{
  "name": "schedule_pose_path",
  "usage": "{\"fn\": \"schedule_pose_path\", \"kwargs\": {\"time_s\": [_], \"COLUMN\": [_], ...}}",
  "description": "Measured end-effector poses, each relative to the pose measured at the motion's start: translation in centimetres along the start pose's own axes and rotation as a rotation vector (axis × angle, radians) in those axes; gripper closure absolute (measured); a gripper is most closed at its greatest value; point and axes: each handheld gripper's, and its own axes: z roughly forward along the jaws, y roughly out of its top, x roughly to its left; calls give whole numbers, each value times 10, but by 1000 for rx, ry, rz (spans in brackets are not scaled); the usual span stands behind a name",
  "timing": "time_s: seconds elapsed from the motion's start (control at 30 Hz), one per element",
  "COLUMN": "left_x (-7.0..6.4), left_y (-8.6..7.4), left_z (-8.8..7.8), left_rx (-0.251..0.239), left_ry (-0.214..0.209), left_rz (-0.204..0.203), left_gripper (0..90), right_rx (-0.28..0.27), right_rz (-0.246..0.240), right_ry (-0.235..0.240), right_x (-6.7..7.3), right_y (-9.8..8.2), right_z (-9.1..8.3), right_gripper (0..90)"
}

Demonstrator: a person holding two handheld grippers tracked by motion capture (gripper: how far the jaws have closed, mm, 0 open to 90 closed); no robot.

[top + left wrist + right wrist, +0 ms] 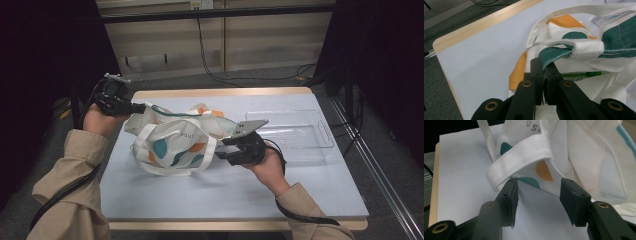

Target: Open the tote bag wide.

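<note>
At centre-left of the pale blue surface (280, 195) a white canvas tote bag (175, 145) with teal and orange shapes lies slumped, long axis running from 9 to 3 o'clock. A clear plastic tray (300, 131) sits just beyond its 3 o'clock end, apparently empty.

Left gripper (137, 107) at the bag's 10 o'clock corner: jaws clamped together on the teal-hemmed mouth edge (555, 52), cloth pinched between the pads. A green item (581, 74) shows inside the opening, too little visible to identify.

Right gripper (539, 195) at the bag's 3 o'clock side: jaws about half spread, nothing between the pads. A white webbing handle loop (520, 161) hangs just ahead of the jaws at 12 o'clock, its strap lying crosswise to the gap, close to the left pad, but I cannot tell if it touches.

Judgement: the right gripper is the nearer one to that loop and rim; a short advance toward 12 o'clock would put the strap between its pads, opposing the left's hold so the mouth can spread.
</note>
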Motion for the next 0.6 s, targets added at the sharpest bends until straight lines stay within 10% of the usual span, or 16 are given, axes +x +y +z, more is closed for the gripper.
{"fn": "schedule_pose_path", "kwargs": {"time_s": [0.4,0.6], "left_x": [-4,0], "left_y": [4,5], "left_z": [2,2], "left_rx": [18,15], "left_ry": [-8,8], "left_rz": [6,-4], "left_gripper": [882,883], "right_rx": [39,54], "right_rz": [-54,-60], "right_ry": [-30,45], "right_x": [0,0], "right_y": [8,5], "right_z": [19,28], "right_gripper": [474,896]}}
